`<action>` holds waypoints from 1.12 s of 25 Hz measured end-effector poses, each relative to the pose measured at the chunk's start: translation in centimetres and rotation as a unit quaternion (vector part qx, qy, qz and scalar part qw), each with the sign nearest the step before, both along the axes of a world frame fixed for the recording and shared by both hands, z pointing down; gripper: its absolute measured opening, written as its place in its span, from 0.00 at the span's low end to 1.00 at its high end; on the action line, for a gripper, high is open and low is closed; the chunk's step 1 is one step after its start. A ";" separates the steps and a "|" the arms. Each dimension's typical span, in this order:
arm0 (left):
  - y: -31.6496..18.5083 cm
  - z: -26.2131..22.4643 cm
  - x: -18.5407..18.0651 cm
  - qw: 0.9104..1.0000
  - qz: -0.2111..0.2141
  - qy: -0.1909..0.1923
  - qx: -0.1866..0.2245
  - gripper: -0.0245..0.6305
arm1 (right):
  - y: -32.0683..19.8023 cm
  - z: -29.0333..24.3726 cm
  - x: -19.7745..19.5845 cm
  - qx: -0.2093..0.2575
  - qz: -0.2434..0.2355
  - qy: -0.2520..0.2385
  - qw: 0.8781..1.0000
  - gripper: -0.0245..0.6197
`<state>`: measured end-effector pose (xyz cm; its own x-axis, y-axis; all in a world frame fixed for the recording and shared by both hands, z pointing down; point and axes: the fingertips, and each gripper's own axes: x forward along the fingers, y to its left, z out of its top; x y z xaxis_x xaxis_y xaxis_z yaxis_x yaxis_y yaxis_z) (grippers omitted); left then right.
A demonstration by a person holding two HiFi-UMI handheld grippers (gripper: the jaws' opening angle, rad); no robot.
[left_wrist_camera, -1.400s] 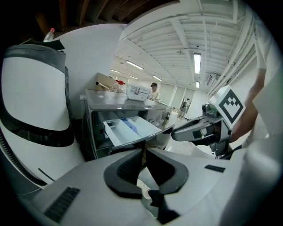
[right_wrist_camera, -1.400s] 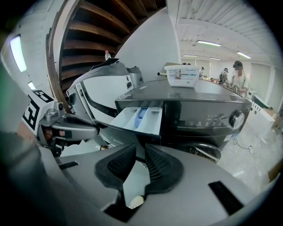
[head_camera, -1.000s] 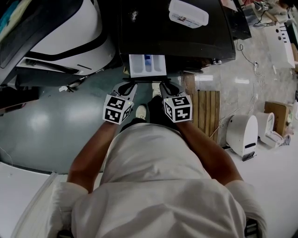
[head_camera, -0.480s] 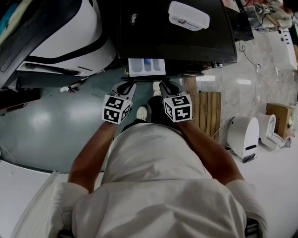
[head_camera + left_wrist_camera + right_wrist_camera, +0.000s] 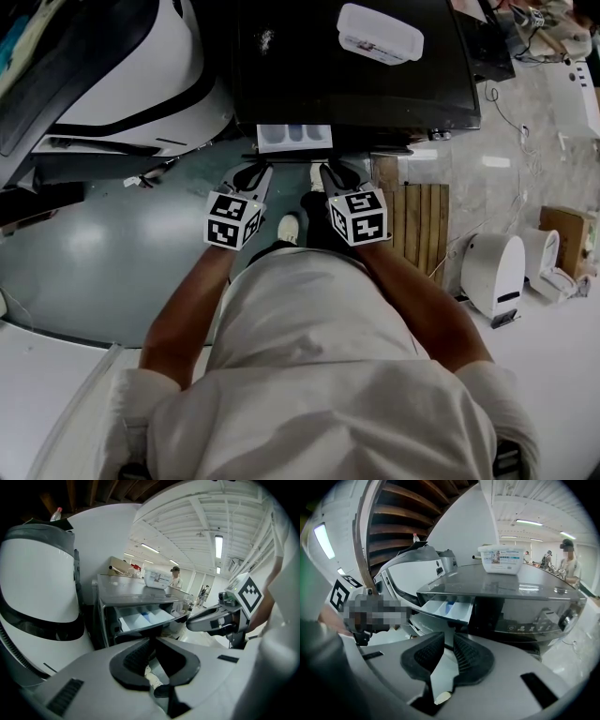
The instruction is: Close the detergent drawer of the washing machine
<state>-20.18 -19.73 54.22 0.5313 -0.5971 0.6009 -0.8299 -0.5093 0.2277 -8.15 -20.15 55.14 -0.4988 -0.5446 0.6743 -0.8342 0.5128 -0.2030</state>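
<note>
The black washing machine [image 5: 356,84] stands straight ahead, its white detergent drawer [image 5: 293,137] sticking out only a little from the front. My left gripper [image 5: 251,171] and right gripper [image 5: 330,171] hang side by side just in front of the drawer, both shut and empty. Whether either one touches the drawer front, I cannot tell. In the left gripper view the drawer [image 5: 140,619] shows above the left gripper's [image 5: 152,640] closed tips. The right gripper view has the drawer [image 5: 447,610] just beyond the right gripper's [image 5: 449,637] tips.
A white lidded tub [image 5: 379,33] sits on the machine's top. A large white and black rounded appliance [image 5: 141,75] stands to the left. A wooden slat platform [image 5: 417,225], white small appliances [image 5: 492,272] and a cardboard box [image 5: 562,230] lie to the right. My shoes [image 5: 284,225] stand below the grippers.
The drawer has slid further into the machine, showing less of its white tray. Both grippers have moved slightly forward with it.
</note>
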 end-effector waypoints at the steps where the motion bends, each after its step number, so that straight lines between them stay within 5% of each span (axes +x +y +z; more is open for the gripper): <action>1: -0.2 0.0 0.0 1.000 0.000 0.000 0.000 0.09 | -0.2 0.0 0.0 0.001 -0.001 0.000 1.000 0.14; 28: -4.2 0.1 -0.5 1.000 -0.017 0.004 -0.003 0.09 | -4.0 0.1 -0.6 0.000 -0.015 -0.006 1.000 0.13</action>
<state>-20.71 -23.90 54.27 0.5158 -0.6109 0.6007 -0.8449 -0.4790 0.2383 -8.77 -24.18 55.20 -0.5235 -0.5290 0.6679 -0.8154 0.5383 -0.2127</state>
